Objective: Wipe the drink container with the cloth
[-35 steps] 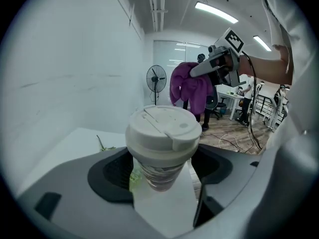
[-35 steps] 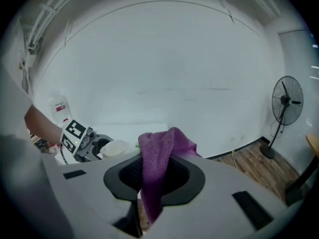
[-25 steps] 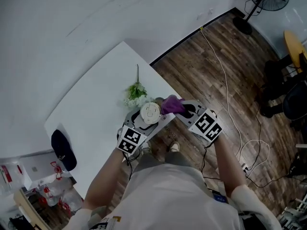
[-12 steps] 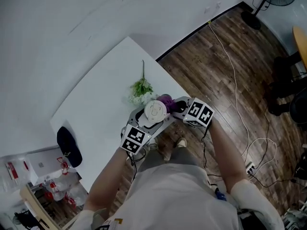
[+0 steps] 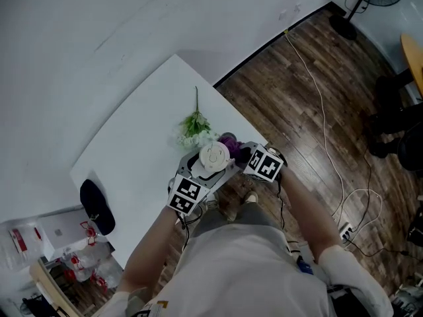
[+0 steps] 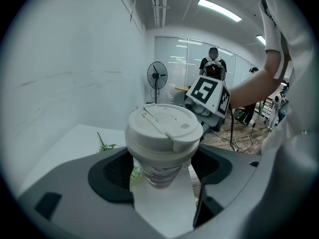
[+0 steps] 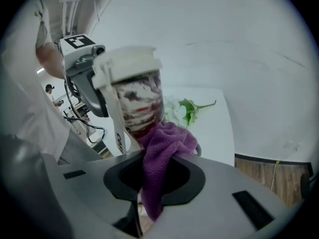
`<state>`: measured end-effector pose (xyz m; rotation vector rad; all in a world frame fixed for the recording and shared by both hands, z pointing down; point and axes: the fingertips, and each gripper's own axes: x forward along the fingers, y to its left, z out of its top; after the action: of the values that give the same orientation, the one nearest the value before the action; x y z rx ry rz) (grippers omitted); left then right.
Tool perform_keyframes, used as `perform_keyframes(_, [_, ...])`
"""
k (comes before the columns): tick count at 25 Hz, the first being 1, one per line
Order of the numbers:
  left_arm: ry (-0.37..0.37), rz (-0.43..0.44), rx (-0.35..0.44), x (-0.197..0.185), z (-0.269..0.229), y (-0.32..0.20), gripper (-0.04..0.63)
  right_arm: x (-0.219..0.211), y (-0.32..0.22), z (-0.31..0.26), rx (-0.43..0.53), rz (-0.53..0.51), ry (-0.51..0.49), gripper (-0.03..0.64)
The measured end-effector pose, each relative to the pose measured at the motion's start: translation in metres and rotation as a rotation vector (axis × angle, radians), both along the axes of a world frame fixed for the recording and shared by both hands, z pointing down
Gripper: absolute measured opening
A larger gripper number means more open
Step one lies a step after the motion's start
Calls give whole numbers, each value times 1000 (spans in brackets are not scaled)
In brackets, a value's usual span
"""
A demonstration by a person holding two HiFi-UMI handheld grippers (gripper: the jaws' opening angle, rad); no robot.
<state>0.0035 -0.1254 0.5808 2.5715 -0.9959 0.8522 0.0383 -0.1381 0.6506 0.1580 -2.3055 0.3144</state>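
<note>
The cup (image 6: 163, 133) fills the gap between the left gripper's (image 6: 162, 176) fingers, and the cloth (image 7: 162, 151) fills the right gripper's (image 7: 154, 178). Just beyond both pairs of fingers, flowers (image 5: 193, 127) lie in the way. Past them is open table (image 5: 139, 157). A cap (image 5: 96, 207) sits well off left.

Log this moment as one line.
left gripper: shut on drink container | right gripper: shut on cloth | cloth against drink container's lower side
</note>
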Motion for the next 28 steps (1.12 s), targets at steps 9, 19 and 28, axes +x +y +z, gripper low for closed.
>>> perform_keyframes(9, [12, 23, -7, 0, -2, 1, 376, 3, -5, -101, 73, -52, -57, 94])
perform_keyframes(19, [18, 21, -13, 0, -3, 1, 376, -5, -16, -12, -28, 28, 44, 92])
perform_keyframes(28, [6, 19, -28, -1, 0, 0, 376, 3, 15, 5, -100, 46, 94, 92])
